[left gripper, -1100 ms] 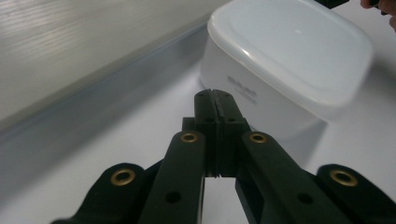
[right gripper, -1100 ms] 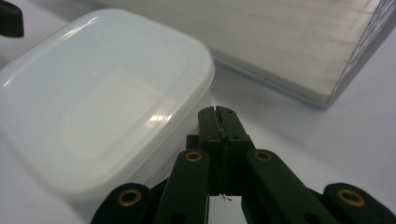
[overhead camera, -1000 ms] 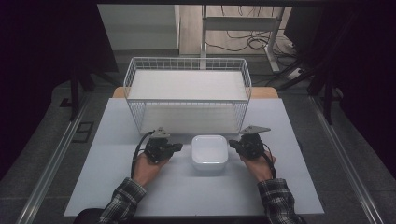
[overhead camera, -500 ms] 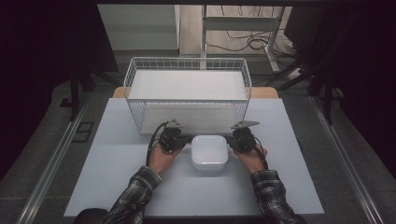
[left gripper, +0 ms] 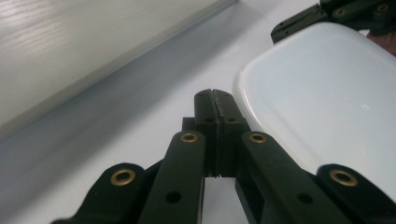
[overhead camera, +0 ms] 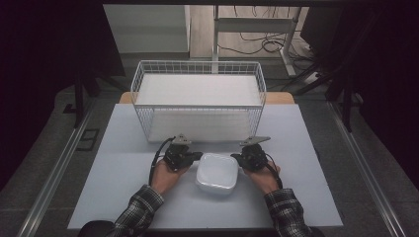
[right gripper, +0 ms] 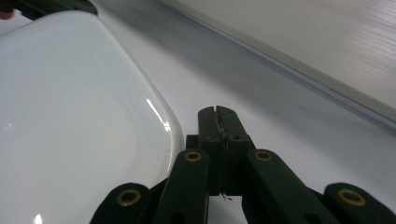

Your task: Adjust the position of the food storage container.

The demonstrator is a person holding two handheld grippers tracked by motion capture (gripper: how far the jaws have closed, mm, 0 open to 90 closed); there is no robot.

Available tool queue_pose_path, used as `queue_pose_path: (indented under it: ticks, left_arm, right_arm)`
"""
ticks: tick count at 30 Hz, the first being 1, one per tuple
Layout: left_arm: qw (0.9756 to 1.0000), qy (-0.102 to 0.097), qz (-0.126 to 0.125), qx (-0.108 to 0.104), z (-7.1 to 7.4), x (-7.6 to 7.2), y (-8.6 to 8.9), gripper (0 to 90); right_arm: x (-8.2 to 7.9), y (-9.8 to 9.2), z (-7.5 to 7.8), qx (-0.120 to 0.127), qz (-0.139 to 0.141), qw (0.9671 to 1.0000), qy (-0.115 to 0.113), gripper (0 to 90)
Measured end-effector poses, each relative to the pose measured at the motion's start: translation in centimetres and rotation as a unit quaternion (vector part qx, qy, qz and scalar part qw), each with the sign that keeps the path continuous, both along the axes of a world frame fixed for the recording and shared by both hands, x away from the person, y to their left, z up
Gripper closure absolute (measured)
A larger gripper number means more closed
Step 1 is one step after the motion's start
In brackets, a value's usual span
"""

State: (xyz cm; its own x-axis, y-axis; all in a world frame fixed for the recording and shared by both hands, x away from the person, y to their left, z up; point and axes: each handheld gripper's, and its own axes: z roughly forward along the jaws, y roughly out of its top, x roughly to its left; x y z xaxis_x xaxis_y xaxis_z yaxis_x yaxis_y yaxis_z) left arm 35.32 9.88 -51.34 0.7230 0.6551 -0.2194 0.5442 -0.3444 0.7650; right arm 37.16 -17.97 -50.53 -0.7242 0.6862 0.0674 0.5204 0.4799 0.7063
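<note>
A white square dish with rounded corners (overhead camera: 216, 172) lies on the table between both hands. My left gripper (overhead camera: 196, 156) sits at the dish's left far corner, jaws shut with nothing between them; in the left gripper view its tip (left gripper: 215, 100) rests just beside the dish rim (left gripper: 299, 93). My right gripper (overhead camera: 236, 158) is at the dish's right far corner, also shut and empty; the right gripper view has its closed tip (right gripper: 217, 116) next to the dish (right gripper: 70, 112). Whether either tip touches the rim I cannot tell.
A white wire basket (overhead camera: 197, 100) stands just behind the dish and grippers, its front wall close to them. The pale tabletop (overhead camera: 306, 163) extends to both sides and toward the person. Dark floor and table legs lie beyond.
Both hands have moved inward and slightly forward, bringing the shut grippers from beside the dish to its two far corners. The dish itself has stayed in place.
</note>
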Motion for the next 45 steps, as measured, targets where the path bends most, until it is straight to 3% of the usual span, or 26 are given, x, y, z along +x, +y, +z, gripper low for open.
queue_pose_path:
  ticks: [8, 12, 17, 20, 23, 31, 35, 45]
  left_arm:
    - [1.0, 0.005, 0.001, 0.0, -0.4, -0.4, 0.2, 90.0]
    - [0.9999, 0.006, 0.013, -0.002, -0.6, 0.3, 0.1, 90.0]
    - [0.9998, 0.021, 0.005, 0.001, -1.1, 1.0, 0.0, 90.0]
    - [0.9993, 0.034, 0.009, -0.015, -1.3, 0.6, 0.8, 90.0]
    - [0.9994, 0.033, 0.009, -0.006, -1.2, -0.2, 1.3, 90.0]
    - [0.999, 0.041, 0.019, -0.007, -0.7, -2.8, 2.6, 90.0]
    - [0.9989, 0.041, 0.02, 0.005, -0.6, -3.9, 2.8, 90.0]
    - [0.9989, 0.039, 0.025, 0.001, -1.1, -3.5, 1.6, 90.0]
  right_arm:
    - [-1.6, -1.4, 0.4, 0.014, -0.011, 0.9997, 0.014, 88.6]
    - [-1.9, -1.6, 0.1, 0.016, -0.014, 0.9995, 0.022, 88.6]
    - [-2.1, -1.2, 0.1, 0.02, -0.015, 0.9994, 0.025, 88.6]
    - [-2.3, -0.5, 0.0, 0.016, -0.006, 0.9996, 0.022, 88.3]
    - [-2.6, 0.0, -0.1, 0.012, -0.001, 0.9997, 0.02, 88.4]
    - [-3.4, 1.5, -0.2, 0.005, 0.023, 0.9995, 0.019, 88.1]
    - [-3.8, 2.0, -0.2, 0.004, 0.032, 0.9993, 0.019, 88.0]
    - [-5.1, 2.1, -0.1, -0.012, 0.031, 0.9991, 0.024, 87.9]
